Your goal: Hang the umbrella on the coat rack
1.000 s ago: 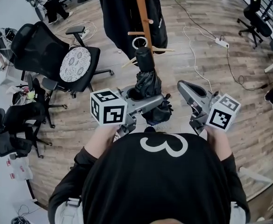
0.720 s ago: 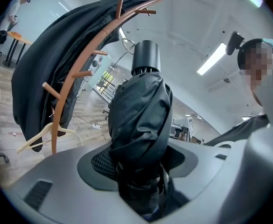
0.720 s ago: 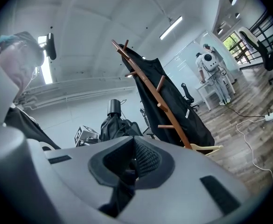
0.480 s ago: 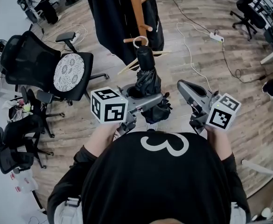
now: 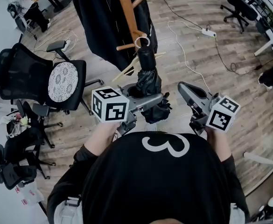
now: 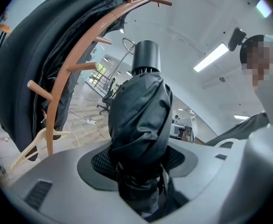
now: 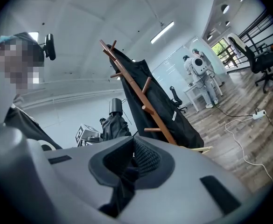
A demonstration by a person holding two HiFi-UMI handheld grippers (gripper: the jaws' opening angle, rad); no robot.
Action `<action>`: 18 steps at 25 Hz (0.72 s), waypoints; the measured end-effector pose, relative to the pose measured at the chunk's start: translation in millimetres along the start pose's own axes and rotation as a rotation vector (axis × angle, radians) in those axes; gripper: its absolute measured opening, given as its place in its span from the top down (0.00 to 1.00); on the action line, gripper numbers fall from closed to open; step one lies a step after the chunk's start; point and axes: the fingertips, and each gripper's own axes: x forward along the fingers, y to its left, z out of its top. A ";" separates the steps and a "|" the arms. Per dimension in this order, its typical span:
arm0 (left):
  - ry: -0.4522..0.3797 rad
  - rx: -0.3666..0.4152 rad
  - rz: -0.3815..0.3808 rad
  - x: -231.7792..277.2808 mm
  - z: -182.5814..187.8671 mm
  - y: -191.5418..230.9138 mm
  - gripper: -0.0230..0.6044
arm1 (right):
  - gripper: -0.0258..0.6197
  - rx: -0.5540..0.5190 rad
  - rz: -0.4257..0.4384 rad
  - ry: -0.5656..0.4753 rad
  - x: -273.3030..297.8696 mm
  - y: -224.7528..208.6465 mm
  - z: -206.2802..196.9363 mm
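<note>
A folded black umbrella (image 5: pixel 148 84) stands upright in my left gripper (image 5: pixel 148 101), which is shut on its bunched canopy (image 6: pixel 141 120). Its black handle (image 5: pixel 145 58) points up, and the wire loop (image 5: pixel 142 42) on top sits close to a lower peg of the wooden coat rack (image 5: pixel 126 13). In the left gripper view the rack (image 6: pixel 75 55) curves past on the left, just beyond the handle (image 6: pixel 145 57). A black coat (image 5: pixel 99 22) hangs on the rack. To the right, my right gripper (image 5: pixel 185 87) is shut with nothing in it, and its own view shows the umbrella (image 7: pixel 113 125) left of the rack (image 7: pixel 136 92).
Black office chairs (image 5: pixel 43 73) stand at the left, with more at the far right. A pale wooden hanger (image 5: pixel 131 65) lies at the rack's foot. A white cable and power strip (image 5: pixel 206 32) run across the wood floor. People stand at a table (image 7: pixel 201 73) far off.
Both grippers and the umbrella have moved toward the coat rack. The umbrella's loop now sits nearer the lower peg. The chairs have slid down and left in the head view.
</note>
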 end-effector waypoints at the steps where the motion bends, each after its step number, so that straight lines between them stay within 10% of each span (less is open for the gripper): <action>1: 0.005 -0.002 -0.006 2.0 0.3 2.3 0.54 | 0.92 0.003 -0.008 -0.003 0.1 -2.9 0.0; 18: 0.073 -0.006 0.006 15.7 4.6 56.6 0.54 | 0.92 0.065 -0.061 -0.012 27.3 -37.9 -3.0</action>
